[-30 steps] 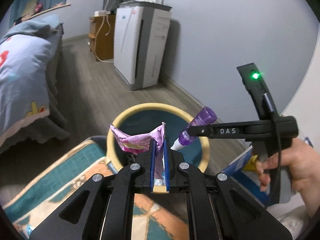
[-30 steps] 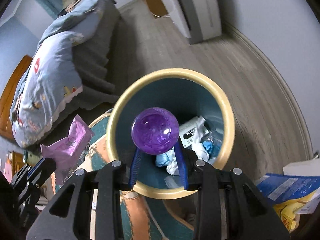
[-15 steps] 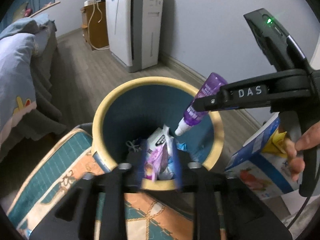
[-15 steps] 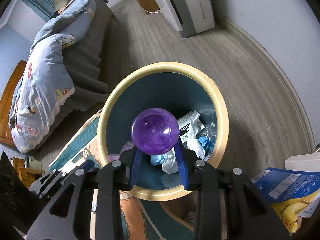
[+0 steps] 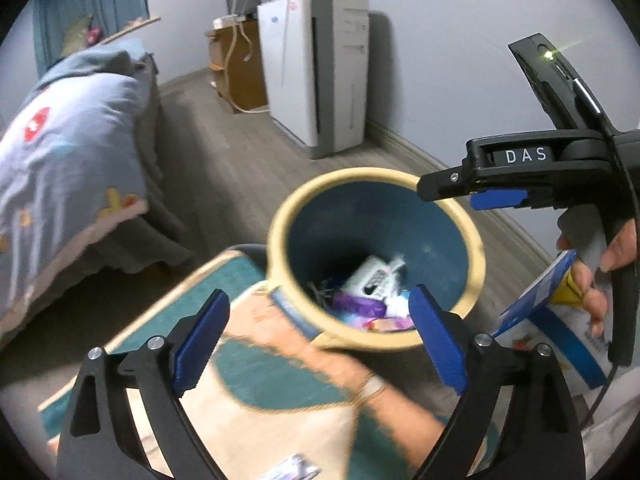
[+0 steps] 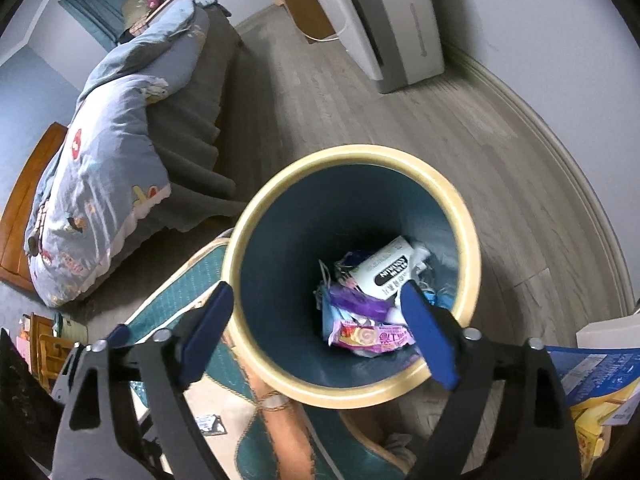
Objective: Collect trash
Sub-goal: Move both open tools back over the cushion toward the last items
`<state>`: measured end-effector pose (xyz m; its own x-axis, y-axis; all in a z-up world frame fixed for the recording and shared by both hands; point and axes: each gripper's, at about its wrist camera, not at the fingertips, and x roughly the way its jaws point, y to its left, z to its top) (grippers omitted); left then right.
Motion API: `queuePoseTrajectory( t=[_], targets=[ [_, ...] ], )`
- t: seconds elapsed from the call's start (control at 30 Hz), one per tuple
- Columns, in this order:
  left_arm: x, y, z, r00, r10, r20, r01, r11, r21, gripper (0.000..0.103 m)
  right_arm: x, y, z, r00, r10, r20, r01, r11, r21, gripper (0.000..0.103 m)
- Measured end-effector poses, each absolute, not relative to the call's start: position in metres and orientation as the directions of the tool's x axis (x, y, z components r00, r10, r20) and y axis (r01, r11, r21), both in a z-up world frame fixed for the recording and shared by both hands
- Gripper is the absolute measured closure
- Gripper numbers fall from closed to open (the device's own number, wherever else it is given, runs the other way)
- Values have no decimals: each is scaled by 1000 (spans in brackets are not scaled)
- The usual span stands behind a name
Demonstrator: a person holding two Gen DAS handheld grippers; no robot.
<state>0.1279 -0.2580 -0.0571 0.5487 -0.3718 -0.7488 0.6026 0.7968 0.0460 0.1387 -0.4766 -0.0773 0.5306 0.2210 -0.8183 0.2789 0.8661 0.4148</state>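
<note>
A round bin with a cream rim point(image 6: 466, 232) and blue inside stands on the floor; it also shows in the left wrist view point(image 5: 280, 216). Inside lie the purple bottle point(image 6: 360, 304), the pink wrapper point(image 6: 372, 338), a white bottle point(image 6: 386, 274) and other scraps. The purple bottle point(image 5: 356, 305) and white bottle point(image 5: 374, 278) also show in the left wrist view. My left gripper point(image 5: 320, 328) is open and empty above the bin's near rim. My right gripper point(image 6: 316, 336) is open and empty over the bin; it shows from the side in the left wrist view point(image 5: 472, 192).
A teal and orange rug point(image 5: 256, 392) lies under the bin's near side. A bed with a blue quilt point(image 6: 112, 168) stands to the left. A white appliance point(image 5: 320, 68) stands by the far wall. A blue and yellow box point(image 5: 560, 320) sits to the right.
Both grippers opened. The purple bottle dropped from the right gripper into the bin, and the pink wrapper dropped from the left gripper into the bin. The left gripper pulled back a little.
</note>
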Motion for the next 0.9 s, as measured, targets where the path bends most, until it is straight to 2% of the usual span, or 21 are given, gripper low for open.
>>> queuePoseTrajectory(
  t=[0.27, 0.5, 0.9],
  targets=[
    [112, -187, -20, 616, -279, -737, 510, 854, 103, 10, 140, -432, -53, 533, 229, -815, 184, 908, 376, 12],
    [88, -118, 3, 653, -206, -729, 396, 913, 97, 8, 140, -394, -42, 525, 228, -820, 101, 940, 326, 8],
    [61, -28, -15, 668, -94, -738, 205, 977, 61, 7, 119, -335, -41, 481, 240, -843, -13, 964, 267, 8]
  ],
)
